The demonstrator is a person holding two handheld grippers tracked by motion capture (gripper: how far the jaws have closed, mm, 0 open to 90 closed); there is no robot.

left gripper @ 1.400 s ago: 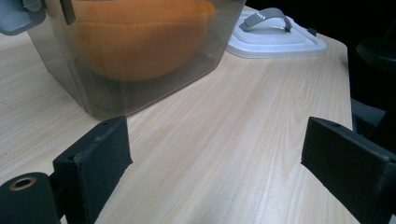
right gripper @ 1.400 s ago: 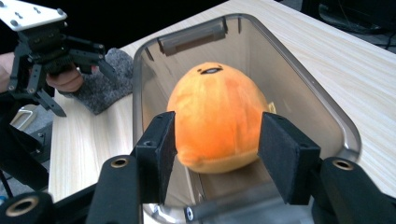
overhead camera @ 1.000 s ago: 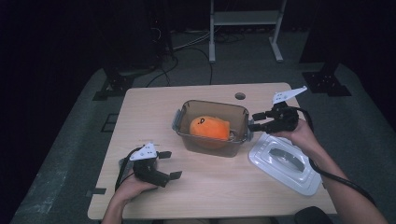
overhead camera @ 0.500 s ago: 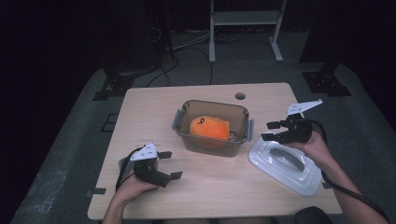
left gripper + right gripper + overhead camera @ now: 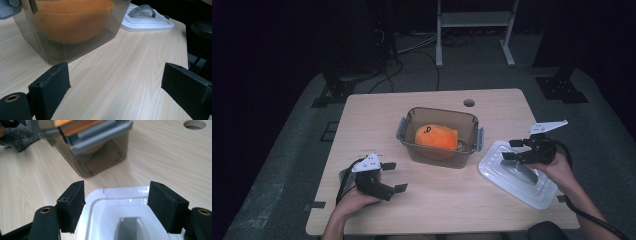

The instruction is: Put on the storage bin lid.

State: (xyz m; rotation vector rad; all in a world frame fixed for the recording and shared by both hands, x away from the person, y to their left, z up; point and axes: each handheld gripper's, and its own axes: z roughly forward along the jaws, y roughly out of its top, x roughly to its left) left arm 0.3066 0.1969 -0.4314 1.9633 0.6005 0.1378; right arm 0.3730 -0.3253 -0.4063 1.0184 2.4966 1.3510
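Nearest you, your left hand rested on the near left part of the table, holding the left gripper low over the wood. Its jaws stood wide apart with nothing but bare tabletop between them, and in the left gripper view they pointed toward the container just ahead.

A little farther out on your right side, your right hand held the right gripper just over the white lid, which lay flat on the near right part of the table, beside the container and apart from it. The jaws had just been opening and stood wide. In the right gripper view the black pads straddled the lid's far end, one on either side, and its grey handle showed low between them. I could not tell whether the pads touched the lid; they did not press on it.

Beyond that, at the middle of the table, the clear brown container stood upright and uncovered, with grey latches hanging at its two short ends. The orange plush toy lay inside it.

Farthest off, a round hole showed in the tabletop near the far edge, and past the table a white metal frame stood on the dark floor.
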